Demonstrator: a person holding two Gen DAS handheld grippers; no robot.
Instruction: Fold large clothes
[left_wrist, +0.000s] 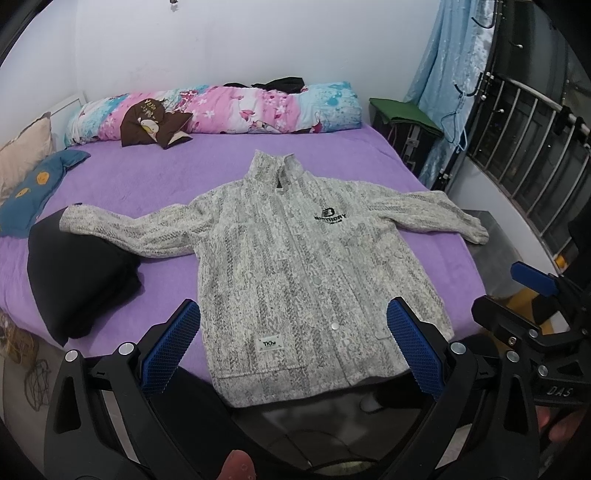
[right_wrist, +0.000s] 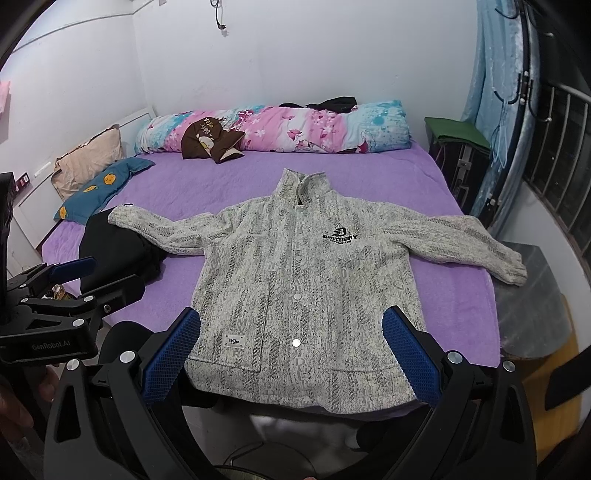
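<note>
A grey-white knit jacket (left_wrist: 291, 266) (right_wrist: 306, 280) lies flat and face up on the purple bed (left_wrist: 177, 177) (right_wrist: 207, 184), collar away from me, both sleeves spread out, hem at the near edge. My left gripper (left_wrist: 291, 332) hovers open above the hem, its blue pads (left_wrist: 171, 347) apart and touching nothing. The right gripper (right_wrist: 291, 339) is likewise open over the hem, with nothing between its fingers. Each gripper shows at the edge of the other's view: the right gripper (left_wrist: 532, 291) on the right side, the left gripper (right_wrist: 77, 280) on the left side.
A folded black garment (left_wrist: 77, 273) (right_wrist: 122, 247) lies under the jacket's left sleeve. A floral rolled quilt (left_wrist: 221, 107) (right_wrist: 280, 125), a brown cloth (left_wrist: 151, 125) and pillows (left_wrist: 26, 155) sit at the far and left sides. A grey box (right_wrist: 532, 302) stands by the bed's right edge.
</note>
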